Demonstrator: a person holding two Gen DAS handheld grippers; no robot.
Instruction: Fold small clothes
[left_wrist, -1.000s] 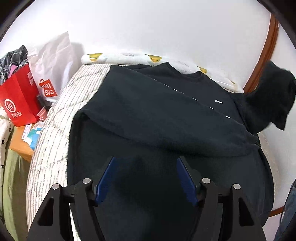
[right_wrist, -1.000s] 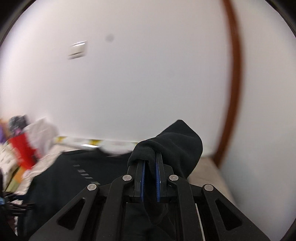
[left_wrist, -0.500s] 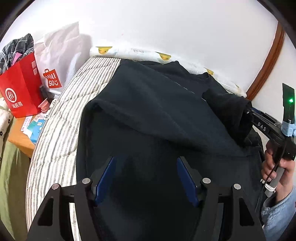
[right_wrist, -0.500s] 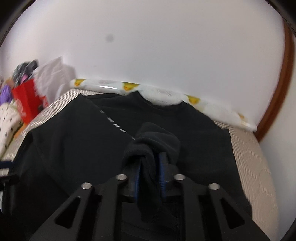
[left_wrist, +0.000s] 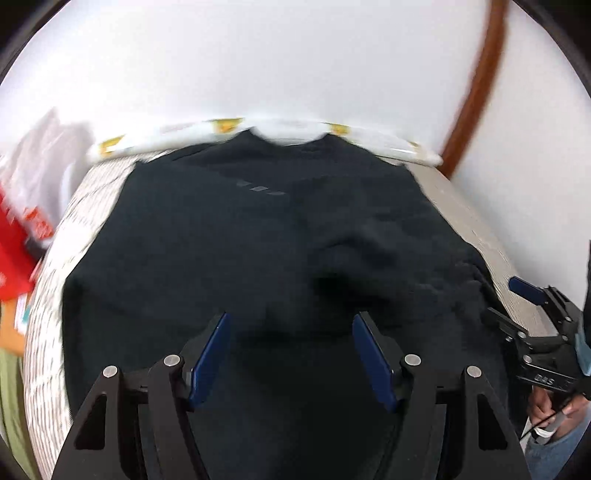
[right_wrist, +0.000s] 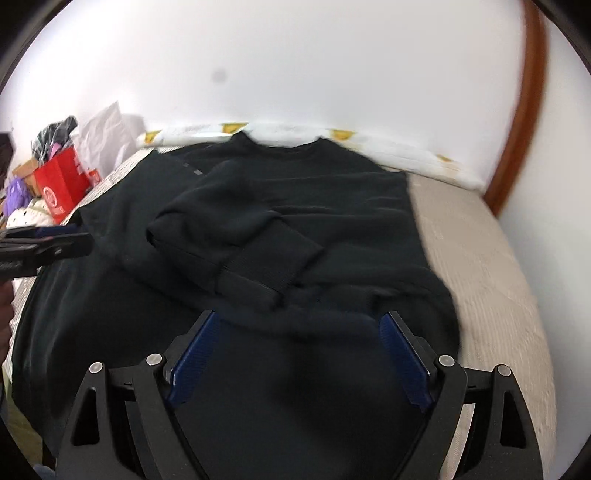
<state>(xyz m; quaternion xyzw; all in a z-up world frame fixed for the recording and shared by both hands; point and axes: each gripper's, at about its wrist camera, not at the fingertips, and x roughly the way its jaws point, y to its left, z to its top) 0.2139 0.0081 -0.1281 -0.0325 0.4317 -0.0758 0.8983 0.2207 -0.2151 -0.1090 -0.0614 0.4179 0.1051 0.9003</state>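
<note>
Both grippers held open above the black sweatshirt (right_wrist: 332, 221) — sleeves folded in.

Right gripper (right_wrist: 299, 354) and left gripper (left_wrist: 290, 354) are spread wide, empty; the garment lies flat on the striped mattress (right_wrist: 480, 266), its cuff (right_wrist: 273, 266) laid across the chest — body folds are judged outstanding.

bed (right_wrist: 480, 266), striped cover; black sweatshirt (right_wrist: 351, 206) flat on it, ahead of right claw (right_wrist: 297, 354); pillow (right_wrist: 388, 147) beyond.
</note>
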